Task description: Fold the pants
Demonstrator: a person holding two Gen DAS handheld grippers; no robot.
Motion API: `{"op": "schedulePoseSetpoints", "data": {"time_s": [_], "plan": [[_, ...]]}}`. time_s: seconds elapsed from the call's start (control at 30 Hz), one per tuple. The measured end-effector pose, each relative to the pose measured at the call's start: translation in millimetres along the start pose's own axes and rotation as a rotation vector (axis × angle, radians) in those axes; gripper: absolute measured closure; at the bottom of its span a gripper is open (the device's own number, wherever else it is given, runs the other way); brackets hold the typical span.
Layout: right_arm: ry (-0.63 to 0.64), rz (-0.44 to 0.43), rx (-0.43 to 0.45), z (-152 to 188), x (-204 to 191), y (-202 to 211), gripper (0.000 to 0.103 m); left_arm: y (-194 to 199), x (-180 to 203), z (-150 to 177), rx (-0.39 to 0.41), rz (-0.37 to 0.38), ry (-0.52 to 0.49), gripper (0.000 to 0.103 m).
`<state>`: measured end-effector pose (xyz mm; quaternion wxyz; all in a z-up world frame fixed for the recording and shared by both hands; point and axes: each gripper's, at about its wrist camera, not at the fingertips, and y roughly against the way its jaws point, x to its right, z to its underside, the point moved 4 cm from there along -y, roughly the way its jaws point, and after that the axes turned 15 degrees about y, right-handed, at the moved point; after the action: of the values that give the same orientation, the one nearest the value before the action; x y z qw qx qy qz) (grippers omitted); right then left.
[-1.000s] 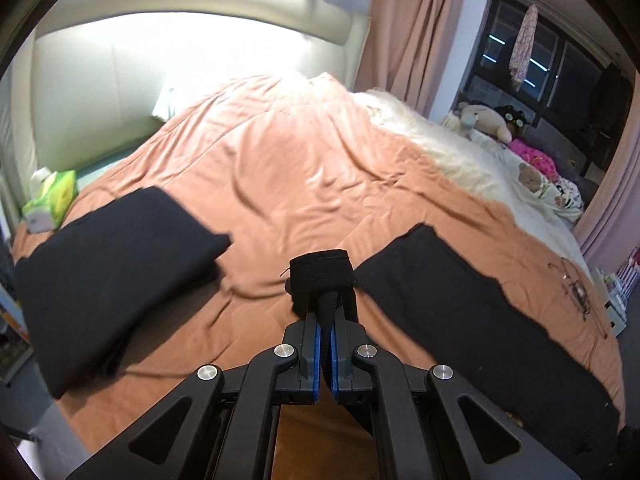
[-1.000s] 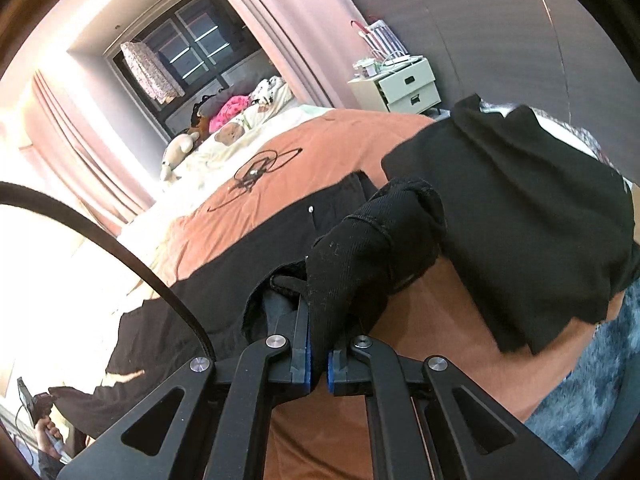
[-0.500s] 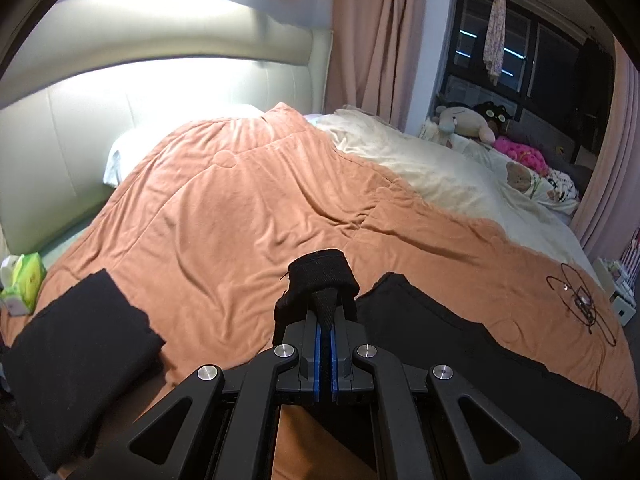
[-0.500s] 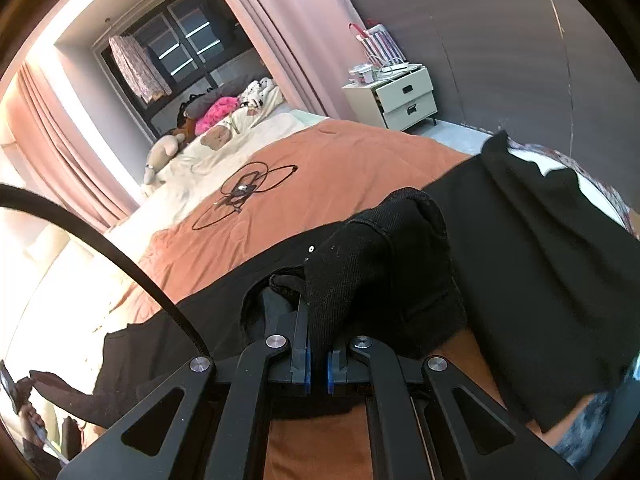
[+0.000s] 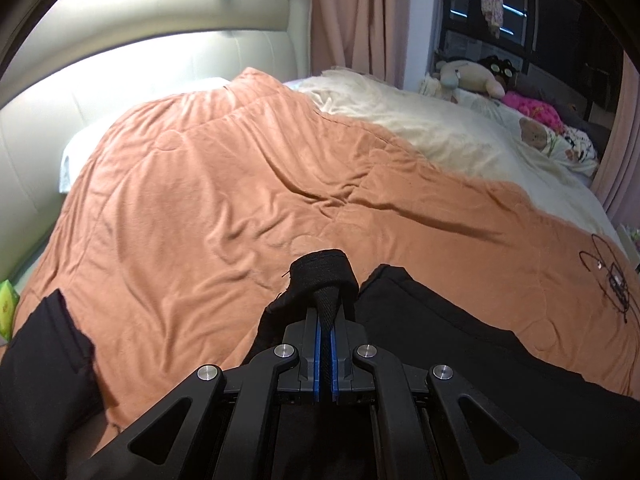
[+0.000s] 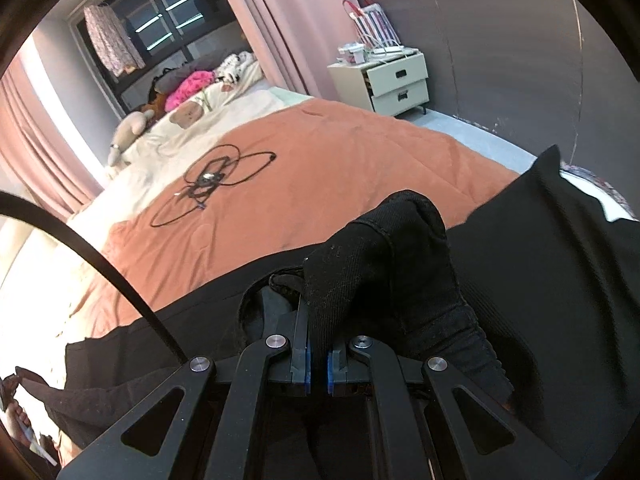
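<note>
Bed (image 5: pixel 208 184): orange duvet, black pants (image 5: pixel 460 344)

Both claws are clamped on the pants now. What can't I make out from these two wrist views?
- Left wrist: the pants run off the bottom and right edges; their far end is unseen.
- Left wrist: the left claw tips are wrapped in bunched cloth.
- Right wrist: the right claw tips are buried under fabric.
</note>
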<state>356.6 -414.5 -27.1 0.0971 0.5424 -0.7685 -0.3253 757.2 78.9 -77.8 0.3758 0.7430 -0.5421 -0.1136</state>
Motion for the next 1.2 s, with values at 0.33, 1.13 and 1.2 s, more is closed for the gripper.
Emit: {"op": "schedulePoseSetpoints", "data": {"time_s": [0.33,1.13,1.2], "plan": [[-0.024,0.055,-0.051,-21,-13,-66,0.102,-87,41,4,-0.08,-0.06,-0.056,0.1],[0.11,-0.084,0.02,-26,-38,-45,0.026,-80,57,5,-0.108,0.001,-0.143,0.037],[0.154,-0.086,0.021,-21,-44,-35,0.026,-73,54,6,-0.128,0.007,-0.141,0.031]]}}
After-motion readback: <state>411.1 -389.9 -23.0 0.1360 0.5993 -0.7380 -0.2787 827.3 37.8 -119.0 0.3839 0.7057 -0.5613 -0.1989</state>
